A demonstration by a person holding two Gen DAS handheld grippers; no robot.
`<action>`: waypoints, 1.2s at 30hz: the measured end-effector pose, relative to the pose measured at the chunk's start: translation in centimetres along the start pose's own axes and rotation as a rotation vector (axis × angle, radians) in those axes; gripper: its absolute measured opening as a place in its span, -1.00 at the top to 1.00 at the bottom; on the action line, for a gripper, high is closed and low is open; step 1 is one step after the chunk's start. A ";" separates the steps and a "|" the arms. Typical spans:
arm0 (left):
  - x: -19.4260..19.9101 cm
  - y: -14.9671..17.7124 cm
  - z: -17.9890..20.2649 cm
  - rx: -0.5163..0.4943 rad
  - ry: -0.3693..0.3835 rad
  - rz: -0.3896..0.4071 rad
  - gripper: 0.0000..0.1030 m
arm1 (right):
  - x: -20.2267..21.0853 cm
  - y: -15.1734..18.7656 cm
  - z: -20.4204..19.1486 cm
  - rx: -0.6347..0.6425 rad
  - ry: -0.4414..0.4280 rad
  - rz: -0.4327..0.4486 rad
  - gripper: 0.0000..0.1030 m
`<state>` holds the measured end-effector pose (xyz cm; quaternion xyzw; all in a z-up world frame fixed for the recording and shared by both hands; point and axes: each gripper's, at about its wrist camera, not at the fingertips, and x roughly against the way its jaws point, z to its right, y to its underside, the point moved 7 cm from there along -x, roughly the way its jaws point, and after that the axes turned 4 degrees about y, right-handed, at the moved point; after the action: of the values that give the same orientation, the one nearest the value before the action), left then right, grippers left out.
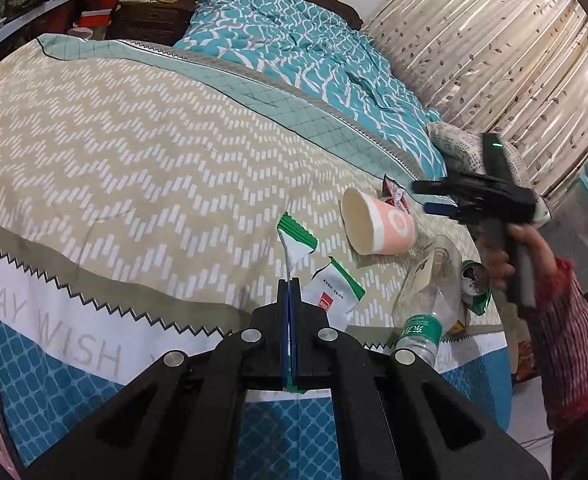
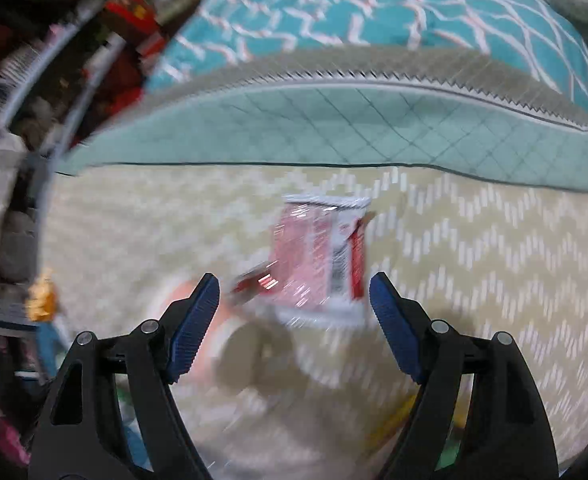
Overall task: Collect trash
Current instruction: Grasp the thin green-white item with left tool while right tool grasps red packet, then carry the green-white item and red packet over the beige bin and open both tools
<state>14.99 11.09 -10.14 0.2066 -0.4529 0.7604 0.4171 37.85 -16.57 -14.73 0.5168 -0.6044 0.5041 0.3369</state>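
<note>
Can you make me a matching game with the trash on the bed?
Things:
1. paper cup
2. can
3. green-and-white wrapper
4. red wrapper

States:
A. pinched in the shut left gripper
B. lying on its side, opening toward the camera
C. in front of the open right gripper, untouched
D. green, beside the clear bottle

Pairs: 1-B, 2-D, 3-A, 4-C

A beige bedspread with white zigzag dashes [image 1: 134, 152] has a mint-green quilted band with dark diamond stitching [image 1: 294, 108]. Behind lies a teal duvet with white wavy lattice [image 1: 294, 28]. A white wrapper striped green [image 1: 295, 240], a pink-and-white paper cup [image 1: 377, 224] and a green drink can [image 1: 475, 286] rest there. A red, white and silver foil packet [image 2: 321, 256] appears blurred.
</note>
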 end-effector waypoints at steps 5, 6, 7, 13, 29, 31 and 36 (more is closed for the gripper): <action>-0.5 0.2 0.1 -0.013 0.012 -0.005 0.99 | -3.3 -0.2 0.9 0.001 0.068 -0.094 -0.53; -0.7 0.2 0.3 -0.018 0.013 -0.007 0.99 | -3.3 -0.2 0.8 0.016 0.078 -0.099 -0.51; -1.0 0.3 0.5 -0.024 0.015 -0.010 0.99 | -3.4 -0.1 0.5 0.034 0.083 -0.106 -0.43; -1.1 0.2 1.4 -0.040 0.020 -0.007 0.99 | -2.2 0.7 -1.2 0.096 0.091 -0.059 0.50; 5.9 -0.7 7.9 -0.156 0.076 0.113 0.99 | 15.8 9.8 -0.7 0.067 -0.145 0.344 0.57; 6.1 -0.1 10.3 -0.198 0.092 0.106 0.99 | 16.7 14.0 0.8 0.052 -0.154 0.369 0.57; 4.2 1.9 16.5 -0.302 0.133 0.041 0.99 | 16.7 22.8 6.7 -0.038 -0.120 0.413 0.57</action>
<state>10.02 -1.66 0.10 0.0814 -0.5376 0.7039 0.4571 12.64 -28.67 -6.93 0.4046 -0.7257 0.5194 0.1995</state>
